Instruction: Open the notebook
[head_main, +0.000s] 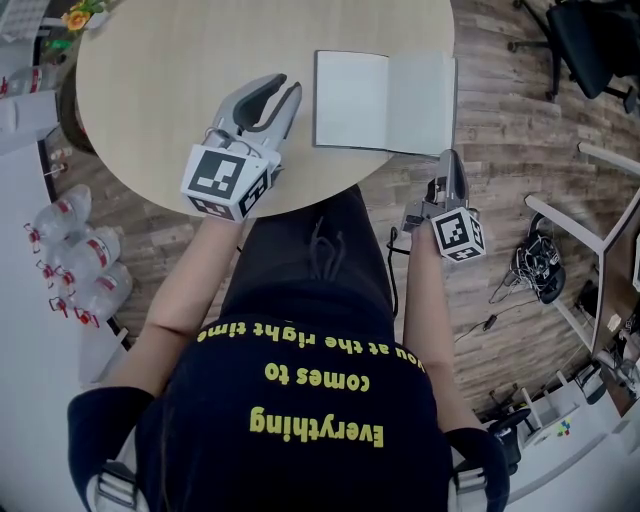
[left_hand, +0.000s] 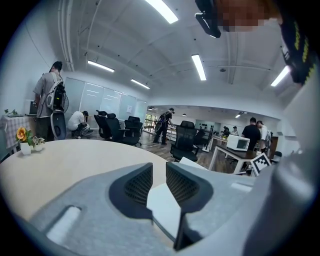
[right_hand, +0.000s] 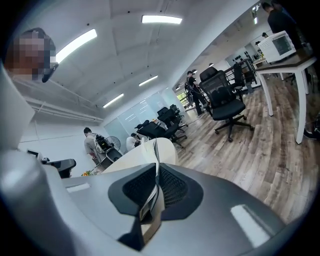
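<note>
Notebook is spread open upper-middle on the table, right edge clamped by the right gripper, left gripper parked beside it with jaws slightly apart, so probably only laying flat and release are needed.

Water bottles beside round table

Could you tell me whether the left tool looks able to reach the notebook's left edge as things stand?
Probably yes: the left tool hovers over bare table right beside the notebook, nothing lies between them, and the right tool grips its far corner.
</note>
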